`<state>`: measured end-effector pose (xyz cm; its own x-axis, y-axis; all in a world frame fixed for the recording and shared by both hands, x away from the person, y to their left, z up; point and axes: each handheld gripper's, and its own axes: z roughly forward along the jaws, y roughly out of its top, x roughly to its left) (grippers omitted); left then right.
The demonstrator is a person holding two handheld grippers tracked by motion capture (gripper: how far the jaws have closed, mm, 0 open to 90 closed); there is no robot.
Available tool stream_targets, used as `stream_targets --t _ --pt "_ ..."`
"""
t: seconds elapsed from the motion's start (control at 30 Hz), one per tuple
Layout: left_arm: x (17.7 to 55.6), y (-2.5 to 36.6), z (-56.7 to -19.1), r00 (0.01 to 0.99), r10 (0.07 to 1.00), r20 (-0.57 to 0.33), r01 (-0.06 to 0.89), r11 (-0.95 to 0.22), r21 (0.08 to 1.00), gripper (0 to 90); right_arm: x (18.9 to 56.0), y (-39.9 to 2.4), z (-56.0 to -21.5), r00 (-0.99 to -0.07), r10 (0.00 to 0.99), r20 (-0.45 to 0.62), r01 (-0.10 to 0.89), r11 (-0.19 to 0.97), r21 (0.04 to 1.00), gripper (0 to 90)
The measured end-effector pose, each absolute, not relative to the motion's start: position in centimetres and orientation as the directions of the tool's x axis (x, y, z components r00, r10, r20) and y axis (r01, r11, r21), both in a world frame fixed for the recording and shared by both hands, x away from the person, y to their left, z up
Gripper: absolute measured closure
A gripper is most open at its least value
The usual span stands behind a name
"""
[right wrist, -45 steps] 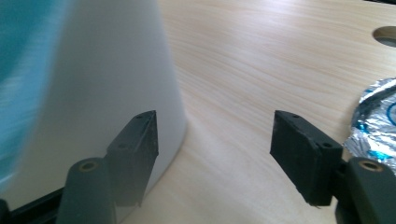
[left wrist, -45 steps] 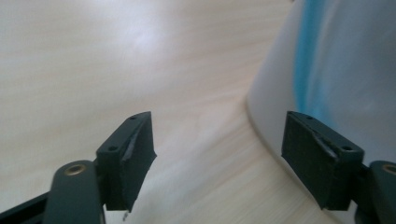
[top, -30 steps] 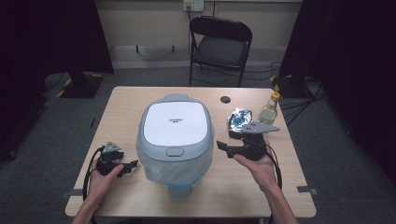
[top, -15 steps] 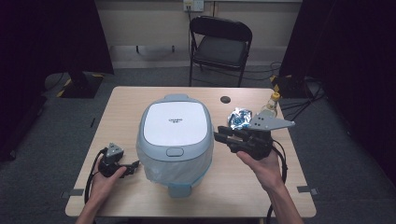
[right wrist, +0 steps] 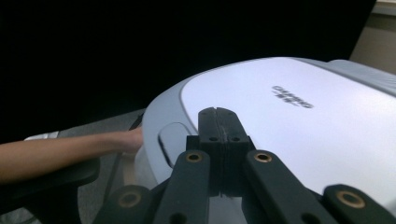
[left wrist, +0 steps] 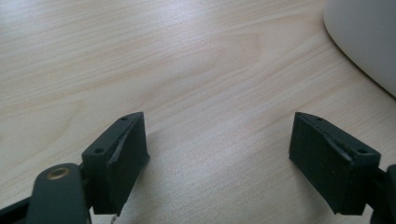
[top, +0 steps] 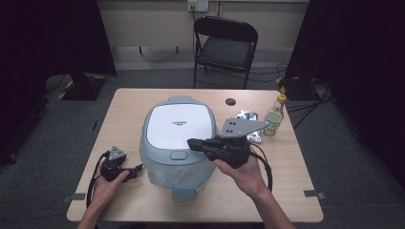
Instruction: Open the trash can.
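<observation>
Jaws just clenched empty, the right gripper (top: 193,143) nears the bulky, smooth rice cooker (top: 177,138), likely best worked by its front latch button (top: 178,155).

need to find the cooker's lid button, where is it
In the high view the lid button sits at the cooker's near edge, just left of the shut right gripper.

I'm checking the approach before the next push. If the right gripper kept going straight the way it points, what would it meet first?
Probably the white lid of the rice cooker. The right gripper, fingers shut, points low across it toward the latch button; depth is unclear.
</observation>
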<state>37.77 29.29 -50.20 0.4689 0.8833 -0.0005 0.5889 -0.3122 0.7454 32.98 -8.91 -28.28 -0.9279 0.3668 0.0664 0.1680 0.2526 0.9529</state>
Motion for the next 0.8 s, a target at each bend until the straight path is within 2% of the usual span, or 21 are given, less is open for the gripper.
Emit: stream_targets --t 0.27,0.53,0.8 --pt "37.8 29.3 -50.2 0.469 0.883 -0.001 0.589 -0.312 0.745 18.9 32.4 -6.4 -28.7 -0.947 0.319 0.044 0.15 0.315 0.937 90.0" --pt "37.8 29.3 -50.2 0.469 0.883 -0.001 0.589 -0.312 0.745 18.9 32.0 -6.1 -28.3 -0.941 0.338 0.0 0.128 0.355 0.926 90.0" --pt "37.8 29.3 -50.2 0.472 0.882 -0.001 0.589 -0.314 0.744 18.4 32.1 -6.3 -28.5 -0.946 0.324 0.015 0.134 0.349 0.927 90.0"
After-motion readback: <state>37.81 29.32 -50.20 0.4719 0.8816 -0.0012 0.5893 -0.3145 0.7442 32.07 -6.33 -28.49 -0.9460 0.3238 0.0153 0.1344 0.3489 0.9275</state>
